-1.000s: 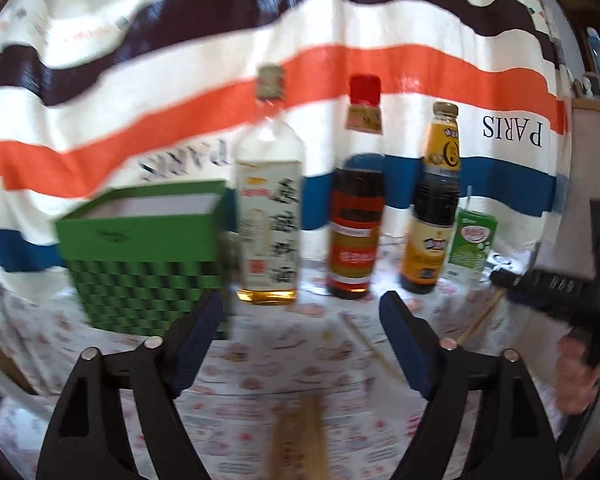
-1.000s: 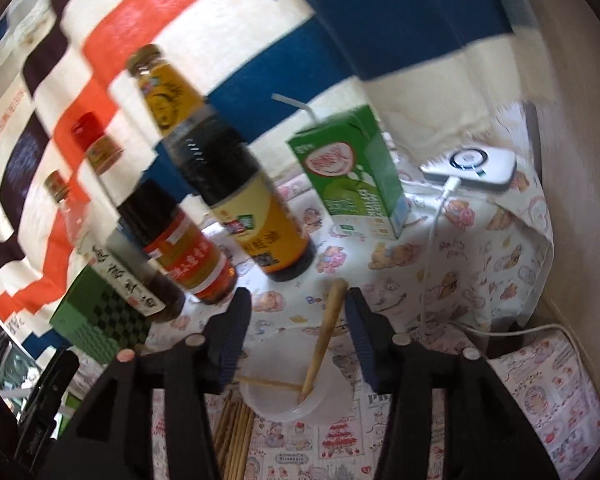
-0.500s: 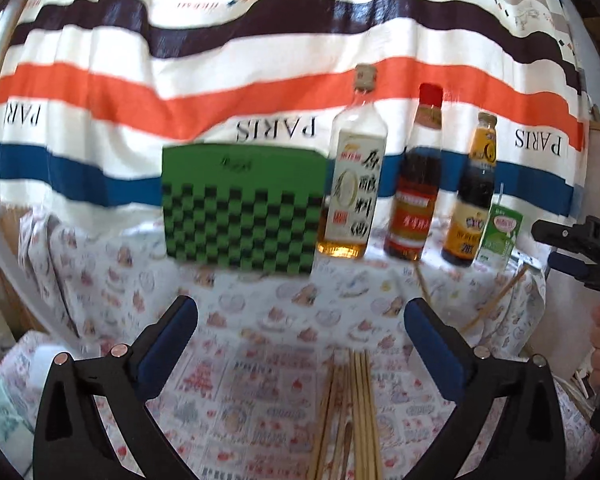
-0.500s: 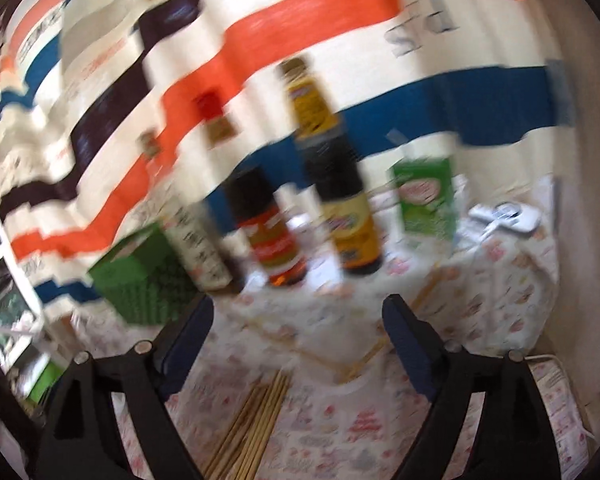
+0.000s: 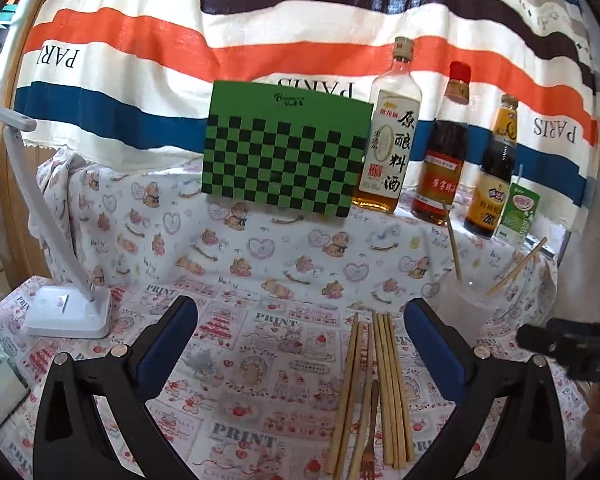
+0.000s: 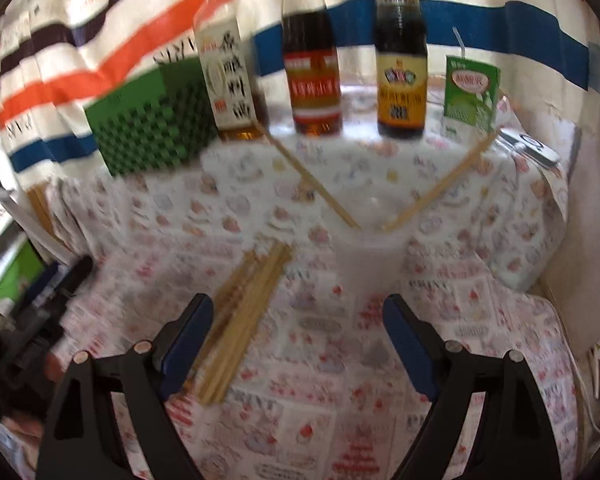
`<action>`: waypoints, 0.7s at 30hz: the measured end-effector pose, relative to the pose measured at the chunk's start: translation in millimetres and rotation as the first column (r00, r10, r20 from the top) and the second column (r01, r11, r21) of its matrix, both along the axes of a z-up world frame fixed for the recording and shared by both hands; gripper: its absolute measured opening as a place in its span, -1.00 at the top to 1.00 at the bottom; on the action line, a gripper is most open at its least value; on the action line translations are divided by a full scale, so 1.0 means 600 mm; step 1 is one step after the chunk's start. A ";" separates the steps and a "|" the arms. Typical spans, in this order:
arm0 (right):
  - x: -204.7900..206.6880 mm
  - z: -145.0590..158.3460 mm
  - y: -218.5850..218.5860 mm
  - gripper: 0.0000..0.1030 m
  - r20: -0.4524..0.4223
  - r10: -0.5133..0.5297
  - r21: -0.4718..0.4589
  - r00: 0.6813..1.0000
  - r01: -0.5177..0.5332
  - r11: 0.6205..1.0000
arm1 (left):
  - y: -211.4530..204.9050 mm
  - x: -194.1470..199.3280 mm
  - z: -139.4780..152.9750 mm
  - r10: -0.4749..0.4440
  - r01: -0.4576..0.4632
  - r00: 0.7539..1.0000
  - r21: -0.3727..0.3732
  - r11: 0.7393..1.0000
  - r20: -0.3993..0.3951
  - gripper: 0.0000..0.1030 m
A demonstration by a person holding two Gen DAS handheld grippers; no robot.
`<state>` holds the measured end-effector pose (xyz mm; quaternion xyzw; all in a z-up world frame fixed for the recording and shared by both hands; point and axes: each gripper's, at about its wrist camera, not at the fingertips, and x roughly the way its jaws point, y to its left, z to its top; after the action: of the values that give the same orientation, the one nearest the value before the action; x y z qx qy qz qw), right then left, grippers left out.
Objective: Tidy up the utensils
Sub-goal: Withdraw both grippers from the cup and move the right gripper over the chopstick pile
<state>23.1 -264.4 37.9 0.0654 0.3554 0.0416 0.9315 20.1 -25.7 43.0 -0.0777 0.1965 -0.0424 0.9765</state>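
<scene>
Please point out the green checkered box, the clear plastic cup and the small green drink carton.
green checkered box (image 5: 280, 160), left wrist view, front face
clear plastic cup (image 6: 370, 254), right wrist view, side wall
small green drink carton (image 6: 470, 94), right wrist view, front face

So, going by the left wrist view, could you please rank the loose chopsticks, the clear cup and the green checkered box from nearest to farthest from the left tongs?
1. Loose chopsticks: lying flat between the open left tongs, right of centre.
2. Clear cup: ahead to the right, holding two chopsticks.
3. Green checkered box: at the back against the striped cloth, left of the bottles.
</scene>
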 end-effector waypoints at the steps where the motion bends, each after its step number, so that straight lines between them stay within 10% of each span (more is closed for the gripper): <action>1: 0.001 -0.009 0.002 -0.66 0.001 -0.006 -0.002 1.000 0.006 1.000 | 0.004 0.000 -0.005 -0.004 0.004 1.000 -0.005 1.000 -0.003 -0.99; 11: 0.050 -0.122 0.016 -0.66 -0.235 0.058 0.035 0.970 -0.052 0.998 | 0.004 0.014 -0.031 0.001 -0.001 1.000 0.002 1.000 -0.016 -0.99; 21: 0.055 -0.152 0.051 -0.66 -0.249 0.079 -0.108 0.965 -0.109 0.988 | 0.002 0.034 -0.059 0.012 -0.014 0.996 -0.013 1.000 -0.090 -0.99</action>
<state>55.9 -233.9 -53.3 -0.0035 0.4718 0.0559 0.8799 40.3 -24.3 7.8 -0.0875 0.2396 -0.0338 0.9663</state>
